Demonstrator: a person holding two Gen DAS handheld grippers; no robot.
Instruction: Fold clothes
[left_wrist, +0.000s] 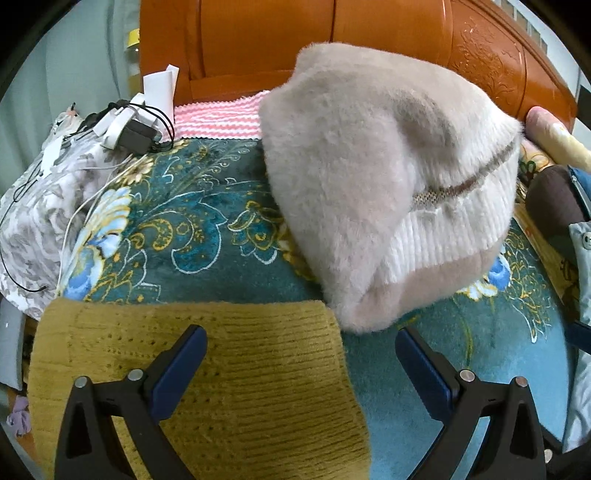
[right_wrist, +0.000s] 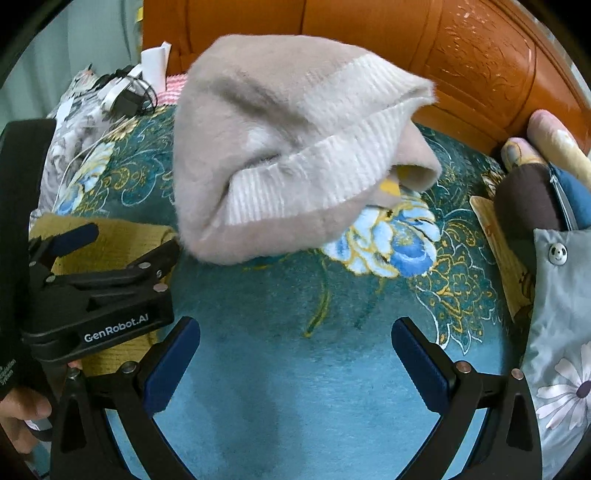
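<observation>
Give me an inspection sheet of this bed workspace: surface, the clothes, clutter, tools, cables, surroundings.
Surface: teal floral plush blanket covering the bed.
Job's things: fluffy beige sweater with white ribbed band bunched in a heap; mustard-yellow knit garment lying flat at the near left, its far corner at the heap's edge.
Clutter: dark chargers and white paper on a grey floral pillow; pink ribbed cloth by the headboard; grey daisy-print fabric and rolled cushions at right.
Tools: left tool open above the yellow knit; right tool open above bare blanket; neither holds anything.
Cables: black and white cords trailing over the pillow.
Surroundings: orange carved wooden headboard.
</observation>
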